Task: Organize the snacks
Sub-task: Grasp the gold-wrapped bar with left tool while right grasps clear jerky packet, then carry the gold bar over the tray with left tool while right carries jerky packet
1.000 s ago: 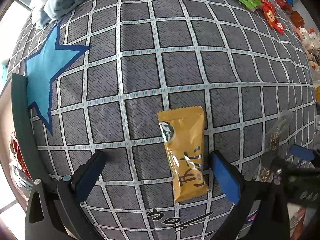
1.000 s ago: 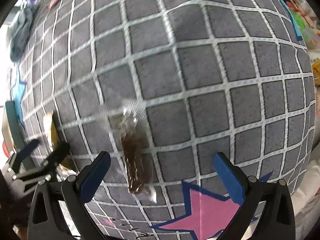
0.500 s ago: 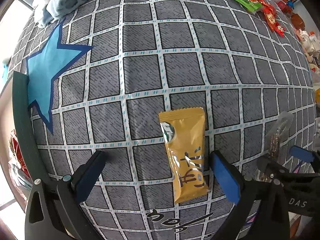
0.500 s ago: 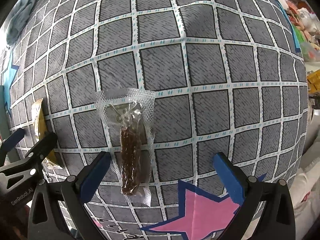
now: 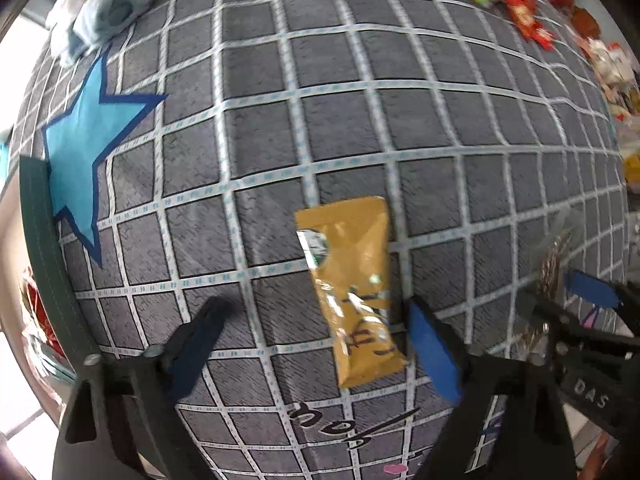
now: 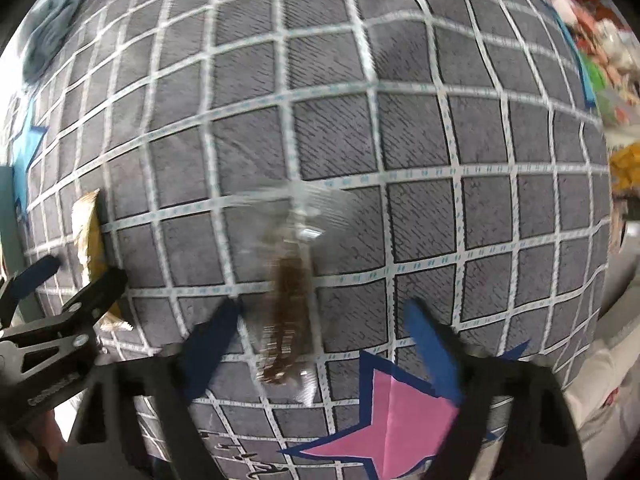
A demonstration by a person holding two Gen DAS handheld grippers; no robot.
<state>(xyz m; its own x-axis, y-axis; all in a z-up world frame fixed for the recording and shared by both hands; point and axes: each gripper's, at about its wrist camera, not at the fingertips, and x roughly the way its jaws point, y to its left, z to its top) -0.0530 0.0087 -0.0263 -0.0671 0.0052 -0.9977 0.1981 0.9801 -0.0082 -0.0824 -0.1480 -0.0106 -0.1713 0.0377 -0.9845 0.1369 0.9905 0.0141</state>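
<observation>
Both claws are pointing down at the grey checked cloth (image 5: 340,128) and have just been closing in. The left gripper (image 5: 316,344) has the gold packet (image 5: 352,292) between its jaws, right finger touching it, left finger still clear. The right gripper (image 6: 320,344) straddles the clear pouch (image 6: 288,280) with brown stuff sealed inside, not pinched. Further back: more snack packets (image 5: 524,16) piled along the edge.

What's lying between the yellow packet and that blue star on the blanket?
Nothing but bare checked blanket, in the left wrist view, lies between the yellow packet and the blue star.
</observation>
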